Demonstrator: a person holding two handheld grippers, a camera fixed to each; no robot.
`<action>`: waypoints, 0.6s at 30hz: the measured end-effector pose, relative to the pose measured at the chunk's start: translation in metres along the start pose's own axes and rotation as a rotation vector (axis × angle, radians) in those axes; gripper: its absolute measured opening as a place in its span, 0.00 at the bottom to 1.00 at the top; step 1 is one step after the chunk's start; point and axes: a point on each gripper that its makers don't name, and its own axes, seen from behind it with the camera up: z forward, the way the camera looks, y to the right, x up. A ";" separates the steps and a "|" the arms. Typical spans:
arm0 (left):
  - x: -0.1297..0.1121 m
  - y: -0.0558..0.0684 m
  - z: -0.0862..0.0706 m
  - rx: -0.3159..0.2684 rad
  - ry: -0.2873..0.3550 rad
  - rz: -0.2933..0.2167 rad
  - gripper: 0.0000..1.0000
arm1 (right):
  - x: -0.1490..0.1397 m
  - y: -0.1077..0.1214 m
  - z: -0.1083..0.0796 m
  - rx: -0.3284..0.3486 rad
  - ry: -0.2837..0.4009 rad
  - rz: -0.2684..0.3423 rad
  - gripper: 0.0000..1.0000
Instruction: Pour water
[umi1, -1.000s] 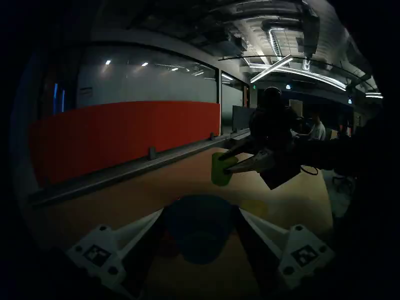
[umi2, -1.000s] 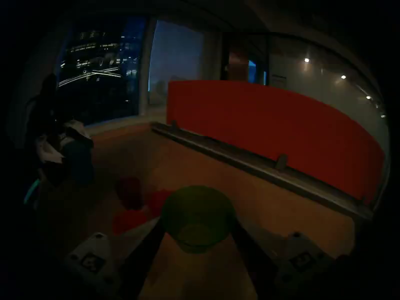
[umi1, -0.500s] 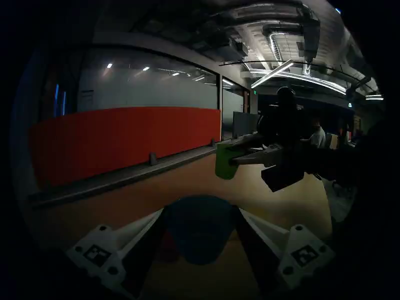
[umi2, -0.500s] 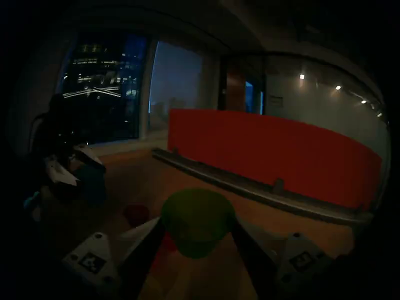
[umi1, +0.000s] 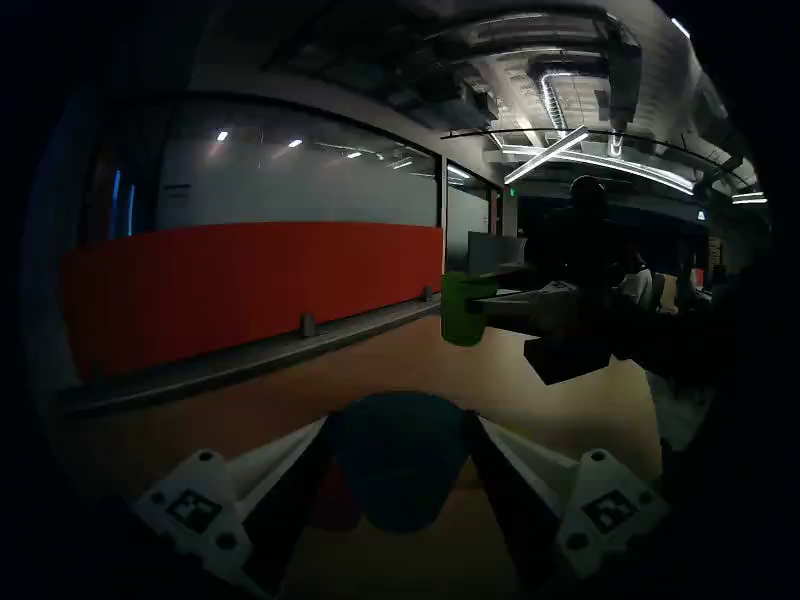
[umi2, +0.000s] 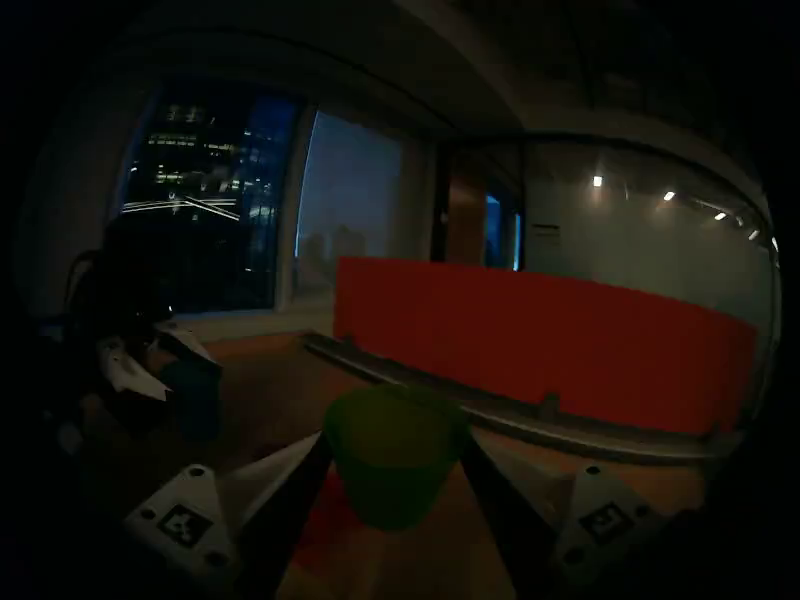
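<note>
My left tongs (umi1: 400, 428) are closed on a dark blue round plastic cup (umi1: 400, 480), with one finger pressing each side. My right tongs (umi2: 393, 442) squeeze a green round plastic cup (umi2: 395, 485) the same way. I hold each cup by its sides so its mouth is free for pouring.

The blue cup stands straight. Its long line runs from 6 o'clock up to 12 o'clock, and its mouth points to 12. In the right gripper view I see it far off at 9 o'clock, upright there too.

The green cup's mouth also points to 12, maybe leaning a tiny bit. In the left gripper view it hangs at 1 o'clock from the blue cup, up in the air and well apart from it. It looks a bit higher to me, which would let water fall down into the blue cup. I think no pouring has started, since neither cup is tipped. It is too dark for me to see water in either cup.

Under both cups is the brown wooden table (umi1: 400, 370). A red shape (umi2: 325, 510) lies on it at 7 o'clock from the green cup. I cannot tell what it is. A long red wall panel (umi1: 250, 280) stands behind the table.
</note>
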 end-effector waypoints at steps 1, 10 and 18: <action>0.000 0.000 0.000 0.000 0.002 -0.001 0.90 | 0.002 -0.001 0.000 -0.001 0.004 -0.002 1.00; 0.002 0.002 0.002 -0.004 0.013 -0.007 0.90 | 0.013 -0.003 -0.005 -0.003 0.032 0.000 1.00; 0.010 0.007 0.001 -0.012 0.042 0.005 0.90 | 0.018 -0.005 -0.008 0.006 0.043 0.013 1.00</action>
